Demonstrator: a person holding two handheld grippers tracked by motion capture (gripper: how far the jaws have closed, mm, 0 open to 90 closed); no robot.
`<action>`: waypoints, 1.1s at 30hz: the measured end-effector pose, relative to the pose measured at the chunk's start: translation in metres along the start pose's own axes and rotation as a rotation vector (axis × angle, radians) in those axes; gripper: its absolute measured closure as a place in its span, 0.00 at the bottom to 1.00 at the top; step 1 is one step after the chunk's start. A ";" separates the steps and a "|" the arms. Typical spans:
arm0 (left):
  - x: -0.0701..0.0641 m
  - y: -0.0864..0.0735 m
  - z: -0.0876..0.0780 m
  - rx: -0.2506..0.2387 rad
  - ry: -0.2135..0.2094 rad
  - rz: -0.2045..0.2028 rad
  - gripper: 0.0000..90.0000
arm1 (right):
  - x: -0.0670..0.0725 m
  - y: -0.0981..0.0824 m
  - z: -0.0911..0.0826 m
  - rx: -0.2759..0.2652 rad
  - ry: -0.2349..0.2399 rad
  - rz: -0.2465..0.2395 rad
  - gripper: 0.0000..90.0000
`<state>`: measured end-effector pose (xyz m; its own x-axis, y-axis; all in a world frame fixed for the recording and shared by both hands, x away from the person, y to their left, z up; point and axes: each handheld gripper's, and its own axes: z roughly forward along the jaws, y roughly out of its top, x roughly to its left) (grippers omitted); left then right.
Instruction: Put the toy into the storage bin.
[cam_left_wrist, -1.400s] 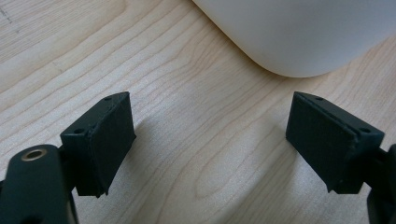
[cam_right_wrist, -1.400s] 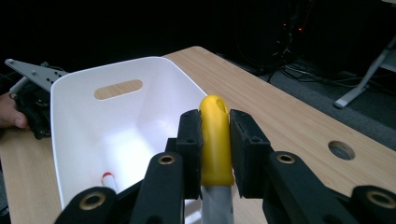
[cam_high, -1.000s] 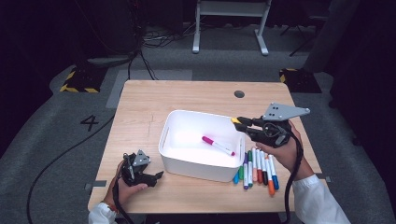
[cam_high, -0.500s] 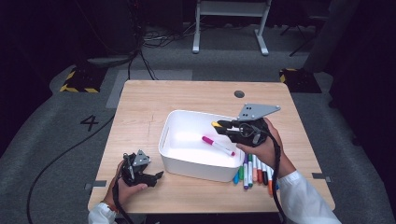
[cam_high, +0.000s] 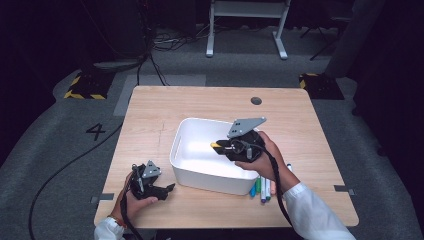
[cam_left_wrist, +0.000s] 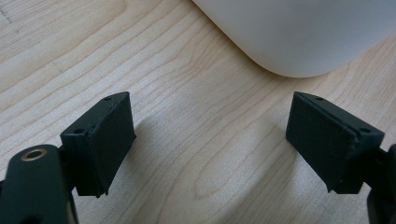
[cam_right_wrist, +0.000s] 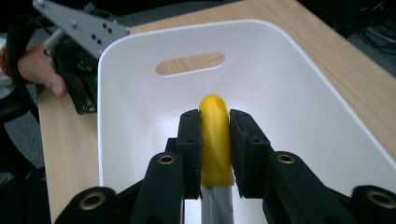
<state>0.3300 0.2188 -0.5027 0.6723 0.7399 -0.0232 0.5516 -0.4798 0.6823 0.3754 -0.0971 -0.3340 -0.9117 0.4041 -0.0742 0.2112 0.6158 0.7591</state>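
My right gripper (cam_high: 220, 146) hovers inside the rim of the white bin (cam_high: 182, 150), shut on a marker with a yellow cap (cam_high: 215, 145). In the right gripper view the yellow cap (cam_right_wrist: 215, 140) sits pinched between the two pads, its grey barrel running back toward the camera, with the bin's white wall (cam_right_wrist: 140, 60) beyond. My left gripper (cam_high: 167, 189) rests on the table just left of the bin, open, nothing between its jaws. The left gripper view has bare wood between the pads (cam_left_wrist: 102, 140) and the bin's rounded corner (cam_left_wrist: 299, 32) ahead.
A few loose markers (cam_high: 263, 189) lie on the wood by the bin's front right corner, partly under the right wrist. The bin has a slot handle (cam_right_wrist: 189, 64) in its left end wall. A dark round hole (cam_high: 256, 100) marks the table's far side.
The right gripper has travelled left and down from above the row of markers to over the bin, carrying the yellow-capped marker. The left gripper has stayed put.
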 end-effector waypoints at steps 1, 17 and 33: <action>0.000 0.000 0.000 0.000 0.000 0.000 0.17 | 0.001 0.000 0.003 0.018 0.006 -0.008 0.83; 0.000 0.000 0.000 0.000 0.000 0.000 0.17 | 0.021 -0.008 0.035 0.248 0.095 -0.099 0.83; 0.000 0.000 0.000 0.000 0.000 0.000 0.17 | 0.024 -0.006 0.034 0.247 0.086 -0.105 0.74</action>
<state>0.3300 0.2188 -0.5027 0.6725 0.7397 -0.0232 0.5515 -0.4800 0.6823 0.3638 -0.0681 -0.3628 -0.9574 0.2772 -0.0811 0.1841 0.8019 0.5684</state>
